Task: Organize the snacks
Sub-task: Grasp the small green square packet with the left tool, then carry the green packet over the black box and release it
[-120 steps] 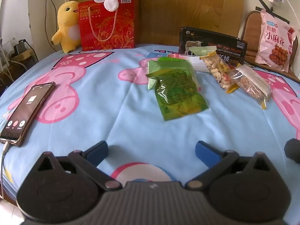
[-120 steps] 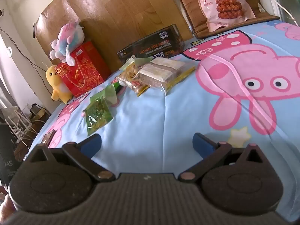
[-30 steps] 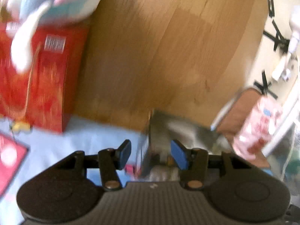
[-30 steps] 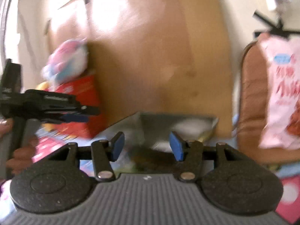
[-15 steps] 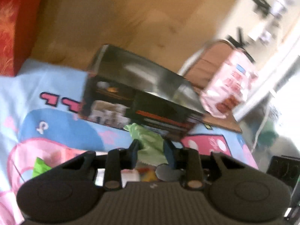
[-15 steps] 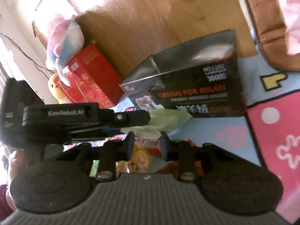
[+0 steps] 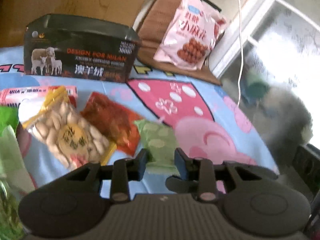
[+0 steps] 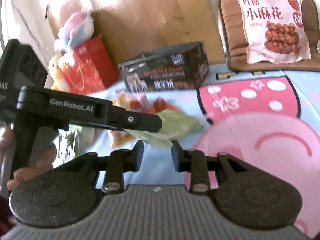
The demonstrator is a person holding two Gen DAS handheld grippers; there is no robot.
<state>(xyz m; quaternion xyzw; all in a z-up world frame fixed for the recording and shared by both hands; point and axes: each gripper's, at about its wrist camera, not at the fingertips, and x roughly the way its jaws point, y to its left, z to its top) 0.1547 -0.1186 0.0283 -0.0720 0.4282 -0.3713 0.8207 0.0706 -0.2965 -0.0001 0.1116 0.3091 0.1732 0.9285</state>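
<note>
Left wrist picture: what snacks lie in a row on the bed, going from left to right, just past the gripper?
Nut bag → red packet → pale green packet.

green packet (image 7: 8, 160) cut off at left edge — black box (image 8: 166, 70) lettering blurred, unreadable.
</note>
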